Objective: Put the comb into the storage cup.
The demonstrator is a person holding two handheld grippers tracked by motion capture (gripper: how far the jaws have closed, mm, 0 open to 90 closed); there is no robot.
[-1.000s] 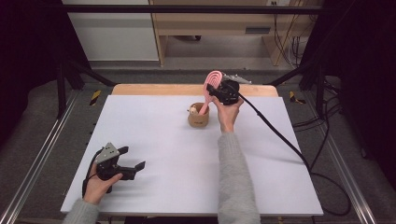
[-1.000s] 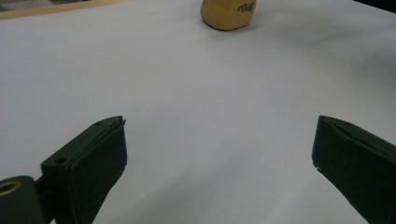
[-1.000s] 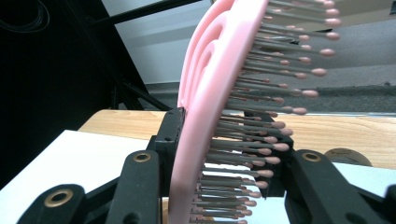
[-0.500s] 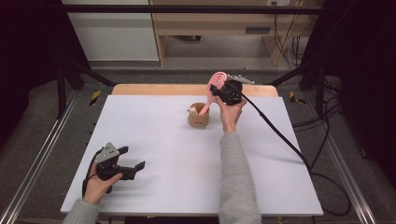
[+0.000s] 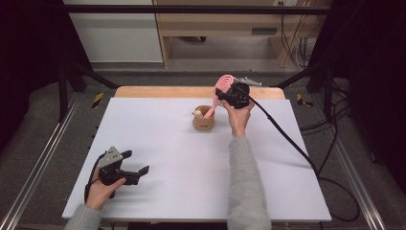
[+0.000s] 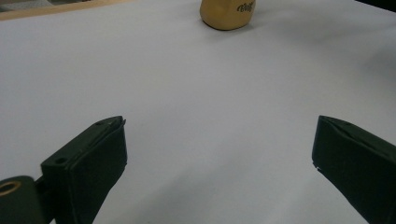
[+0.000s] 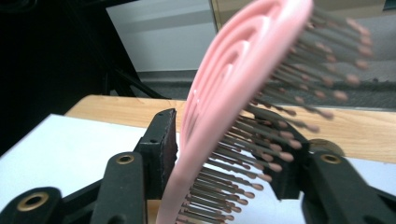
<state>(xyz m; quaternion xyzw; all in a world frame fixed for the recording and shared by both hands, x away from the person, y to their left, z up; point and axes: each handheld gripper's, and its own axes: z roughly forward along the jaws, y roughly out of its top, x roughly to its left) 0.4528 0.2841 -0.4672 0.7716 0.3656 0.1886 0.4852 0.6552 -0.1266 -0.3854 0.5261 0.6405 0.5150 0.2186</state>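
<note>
The right gripper [image 5: 225, 96], at about twelve o'clock on the table, has just been opening its jaws around the pink hairbrush [image 5: 216, 97], which stands between them. In the right gripper view the left pad now stands slightly clear of the brush back.

Pink hairbrush [image 5: 216, 98], slotted paddle back, rows of dark bristles with rounded pink tips [image 7: 261, 140]. Stands handle-down in a tan cup [image 5: 203, 120], head leaning up and away above the rim. Cup: small, round, dark lettering on its side [image 6: 228, 13], upright on the white table top near the far wooden edge; a small pale item sits at its rim beside the handle.
</note>
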